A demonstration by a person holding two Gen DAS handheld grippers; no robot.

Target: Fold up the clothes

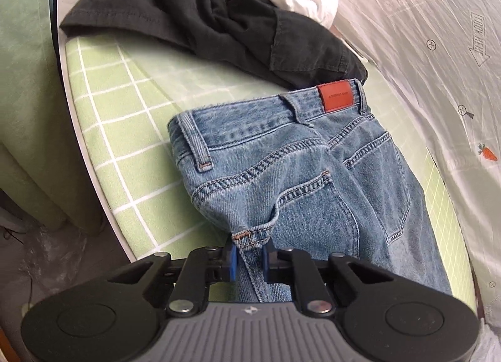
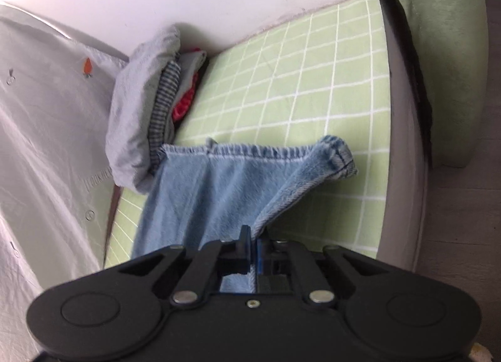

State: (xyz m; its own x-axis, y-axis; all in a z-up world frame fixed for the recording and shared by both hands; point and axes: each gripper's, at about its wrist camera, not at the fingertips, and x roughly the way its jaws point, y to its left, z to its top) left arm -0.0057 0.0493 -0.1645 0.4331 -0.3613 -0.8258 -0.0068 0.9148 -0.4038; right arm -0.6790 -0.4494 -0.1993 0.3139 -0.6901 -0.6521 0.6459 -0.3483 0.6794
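Pinching jeans (image 1: 300,174) | left: waistband, dark garment (image 1: 200,11) | right: hem (image 2: 266,150), folded stack (image 2: 150,105)

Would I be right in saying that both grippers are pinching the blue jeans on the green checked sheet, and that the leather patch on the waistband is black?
Not quite: the leather patch is reddish-orange, not black, as the left wrist view shows. The rest holds: the left gripper and right gripper both pinch the blue jeans on the green checked sheet.

left gripper (image 1: 249,260) pinching jeans (image 1: 300,174), green checked sheet (image 1: 125,130)
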